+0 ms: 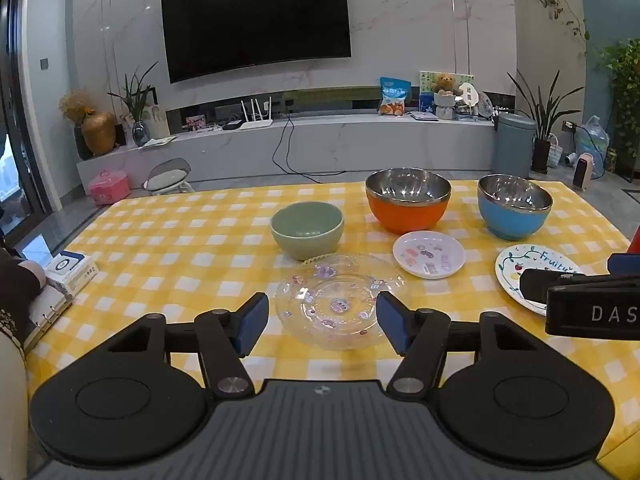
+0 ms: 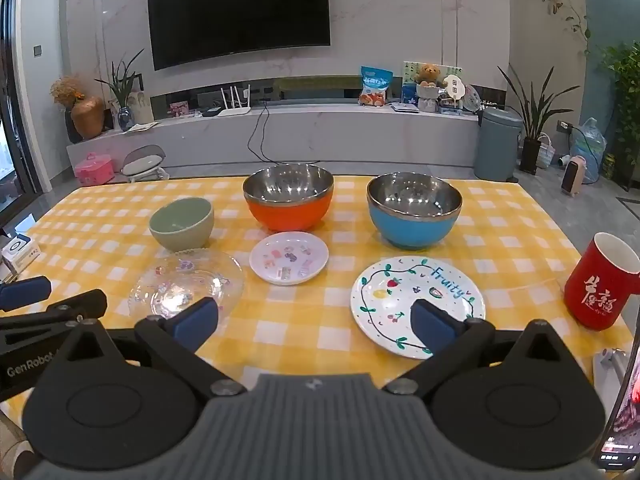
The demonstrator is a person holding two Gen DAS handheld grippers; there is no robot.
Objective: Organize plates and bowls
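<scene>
Nothing stacked yet, so judging this as the start: both grippers hover over the table (image 2: 304, 332), empty. L to R: left gripper (image 1: 322, 322) jaws wide apart, lined up w/ the clear glass plate (image 1: 340, 300) just ahead of it. Green bowl (image 2: 182, 224) behind that, then orange bowl (image 2: 289, 198) w/ small pink plate (image 2: 289, 263) in front, blue bowl (image 2: 415, 210) w/ the "Fruity" plate (image 2: 416, 304) in front. Right gripper (image 2: 316, 322) spread wide, right finger over the Fruity plate's near edge. Red mug (image 2: 600, 284) far right. Next prob: pinch a plate rim, stack plates, nest bowls; glass rim looks slippery
</scene>
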